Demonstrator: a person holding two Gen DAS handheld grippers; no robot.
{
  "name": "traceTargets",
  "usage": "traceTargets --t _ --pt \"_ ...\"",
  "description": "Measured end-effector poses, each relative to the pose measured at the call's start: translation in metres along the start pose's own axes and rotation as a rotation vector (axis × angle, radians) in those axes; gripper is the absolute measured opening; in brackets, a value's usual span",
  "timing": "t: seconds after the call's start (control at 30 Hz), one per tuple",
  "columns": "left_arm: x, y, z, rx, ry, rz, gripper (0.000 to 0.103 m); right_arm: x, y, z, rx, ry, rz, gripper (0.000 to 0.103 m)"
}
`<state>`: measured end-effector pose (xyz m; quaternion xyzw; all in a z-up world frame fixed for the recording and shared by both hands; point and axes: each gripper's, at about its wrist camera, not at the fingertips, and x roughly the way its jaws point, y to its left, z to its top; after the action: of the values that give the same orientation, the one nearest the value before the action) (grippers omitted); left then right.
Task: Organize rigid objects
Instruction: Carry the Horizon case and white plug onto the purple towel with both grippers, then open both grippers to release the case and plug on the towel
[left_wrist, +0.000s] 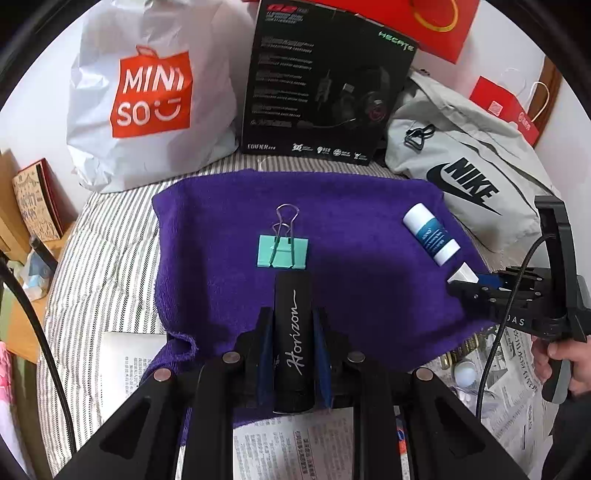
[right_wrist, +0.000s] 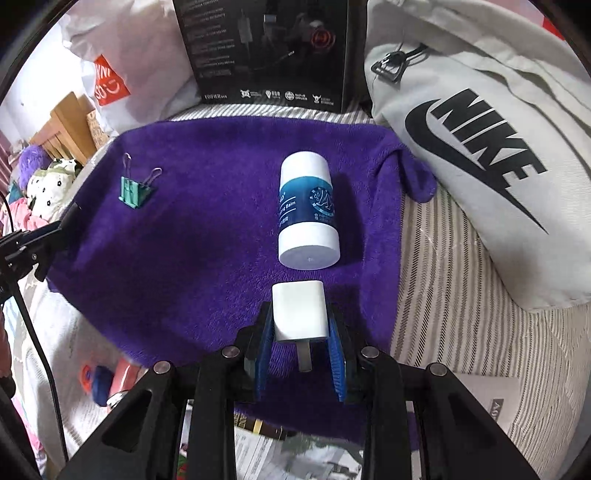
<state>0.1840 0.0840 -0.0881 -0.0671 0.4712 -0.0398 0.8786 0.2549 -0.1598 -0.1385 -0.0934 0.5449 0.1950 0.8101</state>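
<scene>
Purple fuzzy towel (left_wrist: 332, 229) on the striped bed, with a teal metal binder clip (left_wrist: 282, 251) and a white-and-blue balm stick (right_wrist: 308, 214) lying on it, well apart. Left gripper (left_wrist: 293, 332) is clamped on a black "Horizon" tube (left_wrist: 293, 343); right gripper (right_wrist: 300, 332) pinches a white plastic charger plug (right_wrist: 299, 312) just above the towel, near the balm.
</scene>
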Motion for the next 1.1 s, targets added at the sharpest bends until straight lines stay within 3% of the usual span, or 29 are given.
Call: traceTargets --t 0.6,1.0,1.1 --pt "0.046 0.017 0.016 -0.019 0.065 0.036 0.021 0.005 0.006 0.008 -0.039 -0.026 -0.012 0.029" --pt "0.048 0.013 0.014 0.021 0.062 0.073 0.021 -0.007 0.007 0.003 -0.045 -0.005 0.014 0.048" --pt "0.046 0.013 0.013 0.013 0.060 0.053 0.029 -0.017 0.003 0.000 -0.023 -0.016 0.022 0.050"
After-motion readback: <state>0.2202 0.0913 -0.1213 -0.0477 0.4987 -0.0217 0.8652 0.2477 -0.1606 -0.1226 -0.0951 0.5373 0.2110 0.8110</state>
